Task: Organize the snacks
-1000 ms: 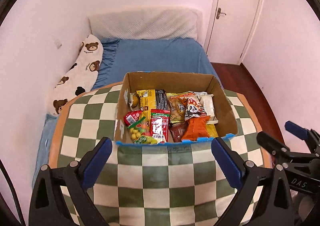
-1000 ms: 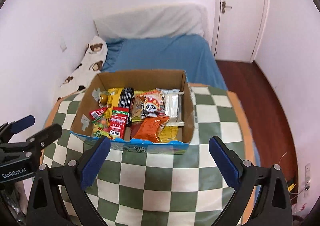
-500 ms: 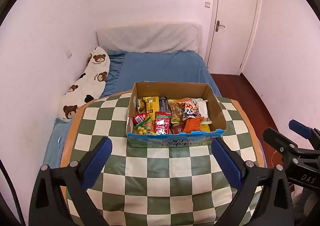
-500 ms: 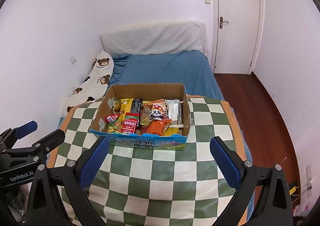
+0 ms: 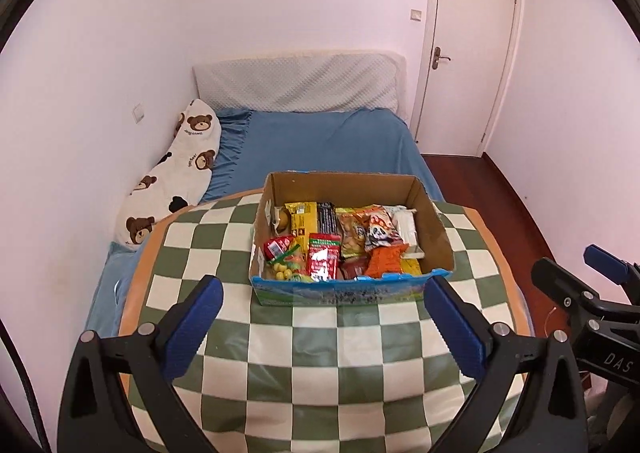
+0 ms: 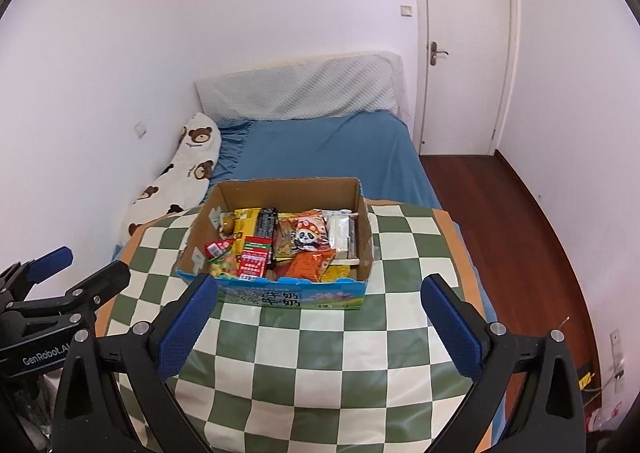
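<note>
Cardboard box stands on bench with green-white checked cloth, near far edge, bed behind. Box filled with snack packets: red packet, orange packet, panda packet, yellow packet. Left gripper spread wide, holds nothing, hovers above cloth on near side of box. Right gripper also spread wide, empty, apart from box.

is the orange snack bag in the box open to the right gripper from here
Probably yes: the orange bag lies on top near the box's low front wall, and the open right gripper has nothing between.
</note>
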